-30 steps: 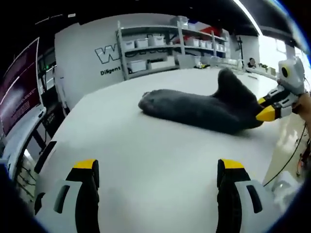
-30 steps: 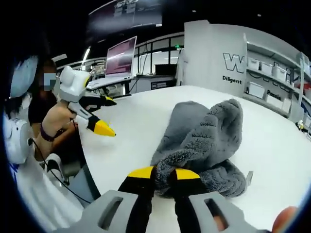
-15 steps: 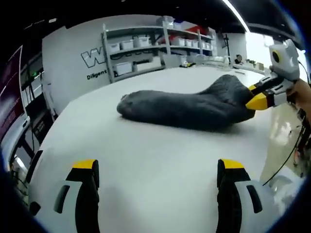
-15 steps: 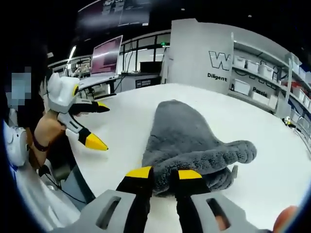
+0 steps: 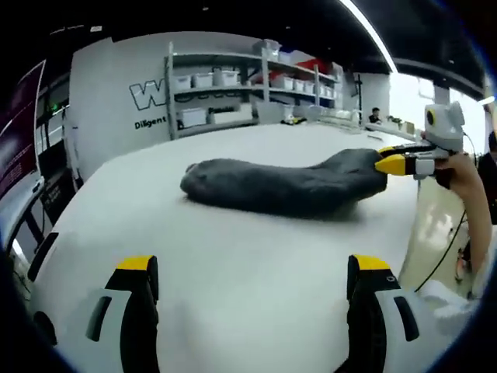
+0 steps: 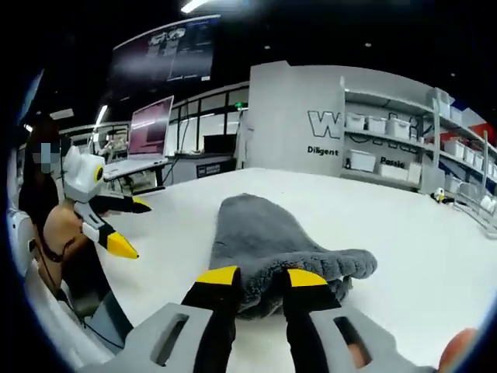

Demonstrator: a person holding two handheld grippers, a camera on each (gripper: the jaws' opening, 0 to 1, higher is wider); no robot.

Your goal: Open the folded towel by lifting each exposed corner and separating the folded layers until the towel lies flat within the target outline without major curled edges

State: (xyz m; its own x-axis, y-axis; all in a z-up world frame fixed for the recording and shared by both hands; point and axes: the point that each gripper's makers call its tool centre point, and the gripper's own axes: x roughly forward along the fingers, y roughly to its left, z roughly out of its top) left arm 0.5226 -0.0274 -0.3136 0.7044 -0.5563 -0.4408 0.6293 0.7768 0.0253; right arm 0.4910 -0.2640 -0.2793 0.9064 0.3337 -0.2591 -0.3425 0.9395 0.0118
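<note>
— Where is the grey towel?
— On the white counter, bunched in a long heap, near its far edge.
— And the right tongs?
— Clamped on the towel's near edge — the fabric bulges between the yellow tips.
— The left tongs?
— Spread wide over bare counter, holding nothing, well apart from the towel.

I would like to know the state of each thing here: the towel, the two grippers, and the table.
towel: grey, still folded and bunched, lying on the table, one end pinched.
right gripper: shut on the towel's near edge.
left gripper: open, holding nothing, apart from the towel.
table: white, bearing the towel.
</note>
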